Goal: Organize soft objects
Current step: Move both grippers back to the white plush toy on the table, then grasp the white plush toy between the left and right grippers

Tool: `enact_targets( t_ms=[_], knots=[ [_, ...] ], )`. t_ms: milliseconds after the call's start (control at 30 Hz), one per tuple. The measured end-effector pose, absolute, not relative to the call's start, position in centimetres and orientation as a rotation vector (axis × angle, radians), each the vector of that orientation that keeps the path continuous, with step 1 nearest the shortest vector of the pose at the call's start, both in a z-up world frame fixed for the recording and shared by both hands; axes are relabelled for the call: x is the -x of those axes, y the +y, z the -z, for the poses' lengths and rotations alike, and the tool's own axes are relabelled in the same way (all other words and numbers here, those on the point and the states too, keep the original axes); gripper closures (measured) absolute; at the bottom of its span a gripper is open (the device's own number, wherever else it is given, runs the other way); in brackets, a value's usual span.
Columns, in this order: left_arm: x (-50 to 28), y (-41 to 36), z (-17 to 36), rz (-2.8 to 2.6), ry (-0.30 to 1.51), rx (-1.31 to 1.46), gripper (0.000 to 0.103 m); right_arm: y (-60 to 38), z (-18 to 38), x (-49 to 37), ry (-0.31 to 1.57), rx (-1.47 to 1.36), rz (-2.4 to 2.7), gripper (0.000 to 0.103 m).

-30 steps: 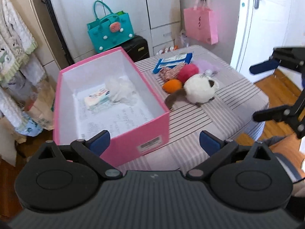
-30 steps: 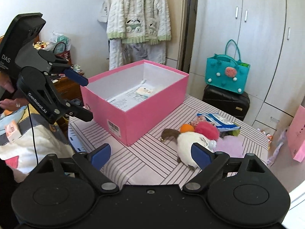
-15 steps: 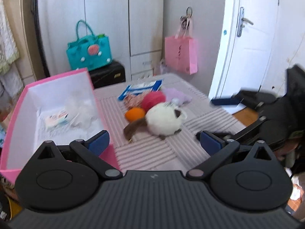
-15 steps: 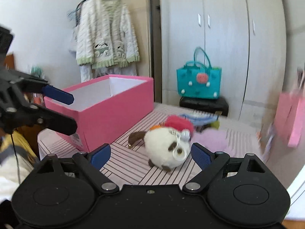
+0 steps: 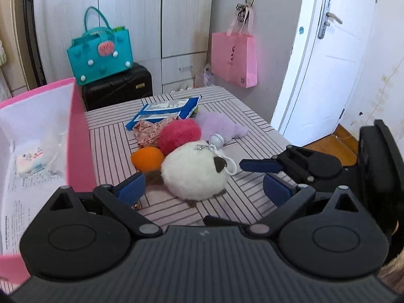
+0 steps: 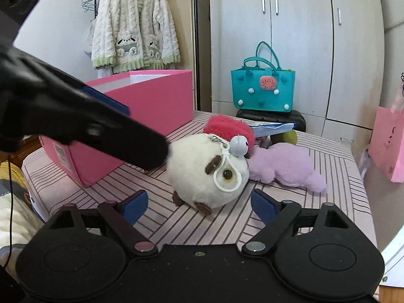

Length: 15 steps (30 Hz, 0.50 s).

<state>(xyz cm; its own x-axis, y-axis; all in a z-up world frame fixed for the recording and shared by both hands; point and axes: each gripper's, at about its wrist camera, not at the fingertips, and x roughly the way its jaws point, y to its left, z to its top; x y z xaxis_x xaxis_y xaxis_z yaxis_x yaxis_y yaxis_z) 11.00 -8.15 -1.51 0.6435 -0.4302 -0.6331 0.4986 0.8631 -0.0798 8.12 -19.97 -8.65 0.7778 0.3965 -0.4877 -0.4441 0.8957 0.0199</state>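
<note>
We bring both sets of tongs low and level toward the white plush (image 5: 195, 170) lying on the striped tabletop (image 5: 252, 136) beside the pink box (image 5: 78, 136), left tongs (image 5: 204, 188) and right tongs (image 6: 199, 203) both spread and empty, flanking it, apparently to lift it in.

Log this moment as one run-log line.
left gripper: open, at white plush | right gripper: open, facing plush | pink box: open, beside plush | nothing grasped
</note>
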Motion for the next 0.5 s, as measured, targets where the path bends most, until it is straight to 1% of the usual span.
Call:
enact_targets(
  t_ms=[367, 500],
  knots=[
    [-15.2, -10.2, 3.3, 0.530, 0.777, -0.110, 0.003, -20.1, 9.6, -10.7, 0.560, -0.023, -0.422, 0.017],
    [-16.1, -10.1, 4.0, 0.522, 0.813, -0.098, 0.003, -20.0, 10.0, -11.4, 0.588, -0.053, -0.433, 0.025]
  ],
)
